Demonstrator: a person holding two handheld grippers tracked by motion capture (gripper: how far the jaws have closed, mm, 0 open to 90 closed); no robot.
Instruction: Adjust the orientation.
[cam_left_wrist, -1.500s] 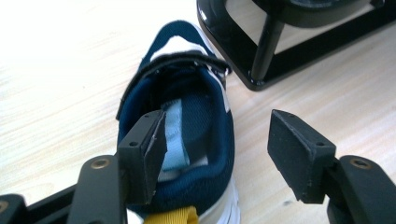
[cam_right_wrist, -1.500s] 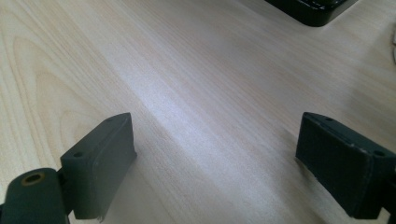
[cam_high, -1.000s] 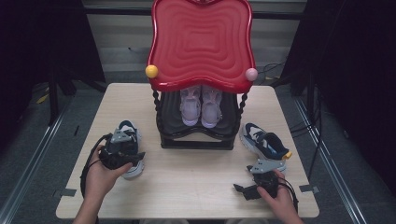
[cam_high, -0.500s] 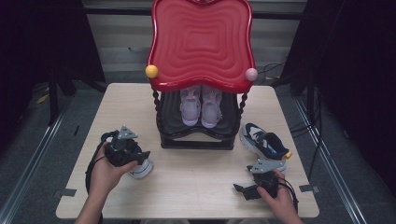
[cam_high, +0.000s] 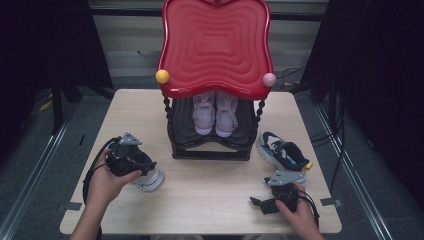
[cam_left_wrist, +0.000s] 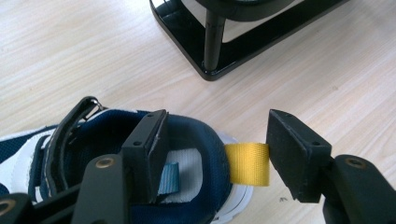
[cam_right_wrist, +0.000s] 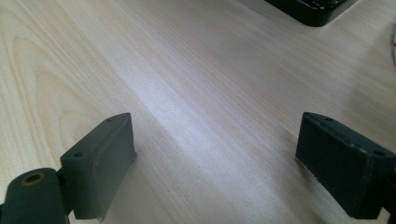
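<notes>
- Left gripper (cam_left_wrist: 212, 154) straddled the navy-and-white sneaker's (cam_left_wrist: 196, 186) heel collar at lower frame, jaws parted, not yet pinching; yellow fabric pull tab (cam_left_wrist: 246, 163) lay between.
- Right gripper (cam_right_wrist: 215, 163) stood open, empty.

Both grippers (cam_high: 131, 159) have 2 black blocky jaws with brass screws and black trailing cables.

Rack (cam_high: 215, 145): black frame and twisted posts, with a glossy red top (cam_high: 216, 45) in concentric ripples; yellow ball (cam_high: 162, 76) at its left corner, pink ball (cam_high: 269, 79) at its right; lilac shoes (cam_high: 215, 113) inside; right of the rack, navy-and-white sneaker (cam_high: 282, 152); left, navy-lined white sneaker (cam_left_wrist: 93, 154) with yellow heel loop (cam_left_wrist: 246, 163); pale woodgrain table (cam_high: 210, 195).
</notes>
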